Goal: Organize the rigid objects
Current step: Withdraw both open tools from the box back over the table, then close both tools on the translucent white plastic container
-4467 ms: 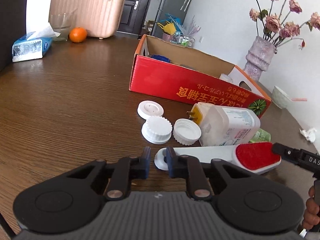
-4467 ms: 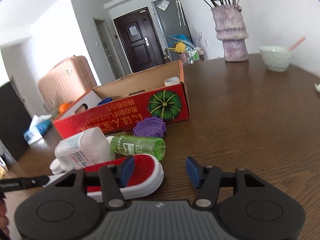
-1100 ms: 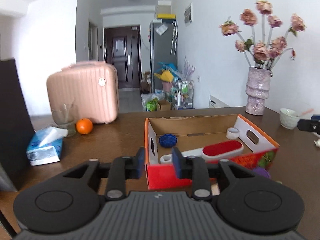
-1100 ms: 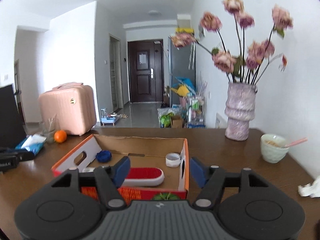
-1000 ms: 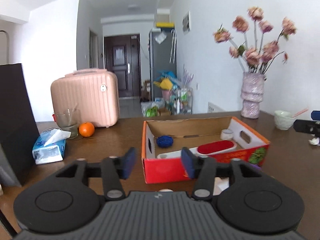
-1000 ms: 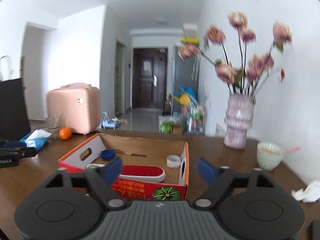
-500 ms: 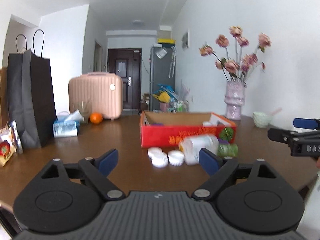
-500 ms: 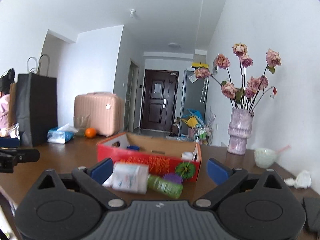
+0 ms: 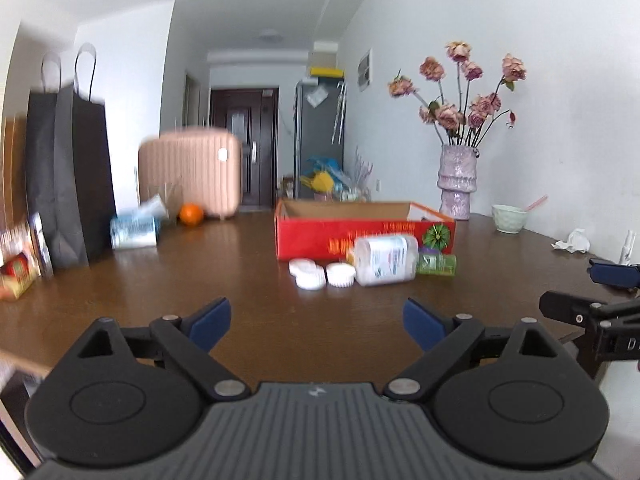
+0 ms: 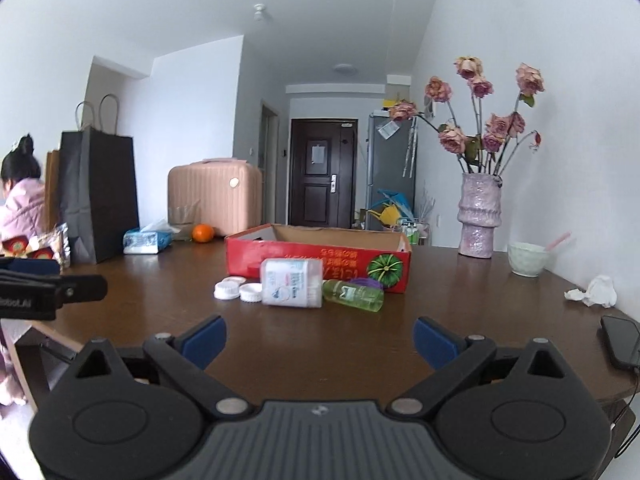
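Observation:
A red cardboard box (image 9: 364, 232) (image 10: 318, 258) stands mid-table. In front of it lie three white caps (image 9: 322, 274) (image 10: 238, 288), a white bottle on its side (image 9: 384, 260) (image 10: 292, 282), a green bottle (image 9: 436, 264) (image 10: 354, 294) and a purple lid (image 10: 366, 282). My left gripper (image 9: 316, 324) is open and empty, well back from them near the table's front. My right gripper (image 10: 318, 340) is open and empty, also far back. What is in the box is hidden by its wall.
A pink suitcase (image 9: 190, 172), an orange (image 9: 191, 213), a tissue pack (image 9: 134, 230) and black paper bags (image 9: 68, 176) stand at the left. A flower vase (image 10: 478, 216), a bowl (image 10: 528, 258), crumpled tissue (image 10: 594, 290) and a phone (image 10: 622, 340) are at the right.
Both grippers have drawn back and down from over the box to the table's near edge. The left gripper let go of the red brush in the box and opened wide.

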Motion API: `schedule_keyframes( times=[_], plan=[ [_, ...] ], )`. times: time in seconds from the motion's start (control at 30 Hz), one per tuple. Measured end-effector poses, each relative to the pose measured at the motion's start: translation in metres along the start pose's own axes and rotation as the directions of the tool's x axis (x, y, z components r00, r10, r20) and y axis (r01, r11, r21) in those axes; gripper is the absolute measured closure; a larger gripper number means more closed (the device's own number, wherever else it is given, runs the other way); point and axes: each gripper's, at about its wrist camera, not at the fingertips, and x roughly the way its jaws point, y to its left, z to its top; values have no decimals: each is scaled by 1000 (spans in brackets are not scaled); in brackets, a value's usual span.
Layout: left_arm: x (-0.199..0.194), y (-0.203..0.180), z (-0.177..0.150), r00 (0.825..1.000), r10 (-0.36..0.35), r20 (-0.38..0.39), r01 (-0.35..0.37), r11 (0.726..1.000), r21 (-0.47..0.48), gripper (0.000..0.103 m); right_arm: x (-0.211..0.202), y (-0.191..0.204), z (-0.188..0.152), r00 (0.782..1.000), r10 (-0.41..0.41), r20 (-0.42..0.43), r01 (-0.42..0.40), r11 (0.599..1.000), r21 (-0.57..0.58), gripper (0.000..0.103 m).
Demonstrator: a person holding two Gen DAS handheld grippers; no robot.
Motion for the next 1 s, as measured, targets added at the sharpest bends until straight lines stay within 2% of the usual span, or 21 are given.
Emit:
schedule_keyframes(
  times=[0.13, 0.33, 0.47, 0.6, 0.7, 0.83, 0.9, 0.93, 0.97, 1.0],
  plan=[
    [10, 5, -10, 999, -5, -34, 5, 1000, -4, 8, 2, 10, -7, 999, 2, 34, -1, 999, -42, 0],
    [41, 12, -21, 996, 16, -90, -16, 1000, -5, 8, 37, 13, -24, 998, 45, -49, -47, 998, -37, 0],
    [79, 8, -8, 994, 40, -102, -35, 998, 56, 9, 64, 10, -22, 994, 68, -91, -70, 997, -16, 2],
    [135, 14, 18, 992, 29, -127, -24, 999, 43, 16, 99, 4, -4, 987, 98, -129, -94, 995, 35, 10],
    [180, 20, 32, 976, 34, -214, -25, 999, 48, 31, 133, -5, 11, 983, 84, -166, -75, 995, 64, 14],
    [217, 28, 45, 970, 3, -245, 3, 1000, 21, 32, 181, -22, 28, 980, 63, -191, -47, 995, 85, 17],
    [225, 30, 52, 973, -46, -227, 39, 999, -36, 32, 199, -35, 33, 979, 53, -199, -24, 989, 148, 23],
    [227, 29, 55, 975, -67, -210, 56, 997, -58, 33, 208, -43, 37, 977, 75, -199, -34, 979, 199, 26],
    [229, 27, 58, 978, -85, -191, 71, 994, -79, 35, 216, -49, 40, 975, 99, -198, -49, 968, 245, 34],
    [232, 25, 61, 977, -109, -182, 89, 990, -113, 44, 225, -54, 42, 972, 123, -198, -63, 956, 287, 39]
  ],
)
